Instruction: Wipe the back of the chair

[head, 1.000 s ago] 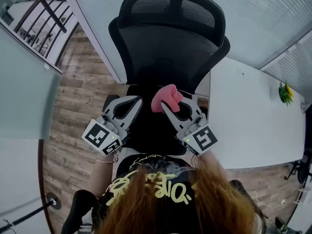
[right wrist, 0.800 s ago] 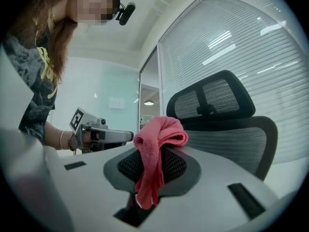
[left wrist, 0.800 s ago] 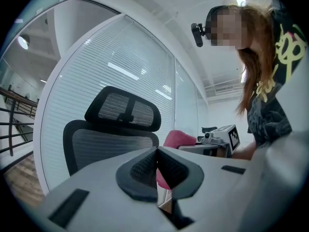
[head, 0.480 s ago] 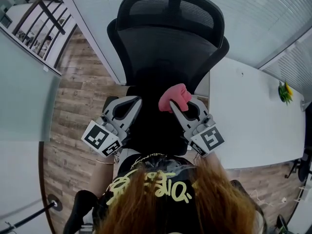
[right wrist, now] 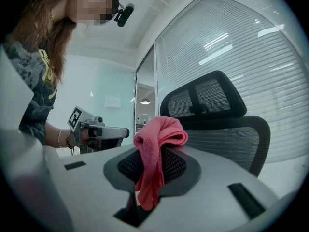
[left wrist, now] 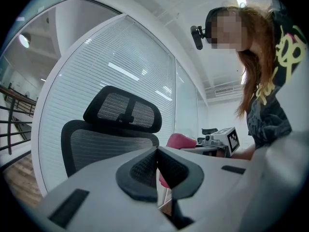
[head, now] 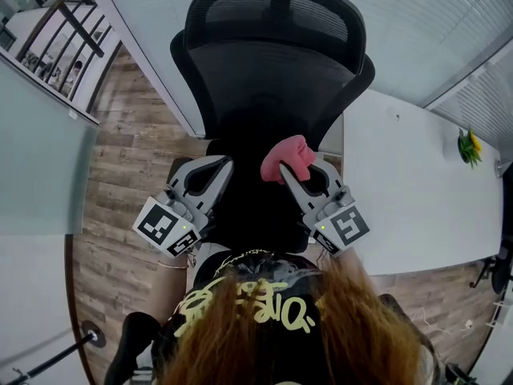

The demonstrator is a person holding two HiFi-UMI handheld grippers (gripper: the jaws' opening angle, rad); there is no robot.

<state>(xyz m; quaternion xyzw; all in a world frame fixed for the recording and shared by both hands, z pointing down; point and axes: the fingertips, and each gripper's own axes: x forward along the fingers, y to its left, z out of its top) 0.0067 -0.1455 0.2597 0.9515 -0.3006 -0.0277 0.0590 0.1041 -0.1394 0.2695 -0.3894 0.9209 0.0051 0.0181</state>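
A black mesh office chair (head: 272, 70) with a headrest (head: 276, 10) stands in front of me, its backrest (right wrist: 231, 137) facing both grippers. My right gripper (head: 287, 167) is shut on a pink cloth (head: 287, 157), which bunches above the jaws and hangs between them (right wrist: 157, 153). The cloth sits just below the lower middle of the backrest, close to the mesh. My left gripper (head: 215, 167) is shut and holds nothing, hovering over the seat to the left. The left gripper view shows the chair (left wrist: 111, 134) and the pink cloth (left wrist: 179, 141) beyond its jaws.
A white desk (head: 417, 191) runs along the right, with a small green and yellow thing (head: 469, 151) at its far end. A white blind-covered glass wall (head: 417, 22) stands behind the chair. Wood floor (head: 120, 183) lies to the left.
The right gripper with the pink cloth has shifted to the right and slightly up along the lower backrest. The left gripper has stayed almost still.
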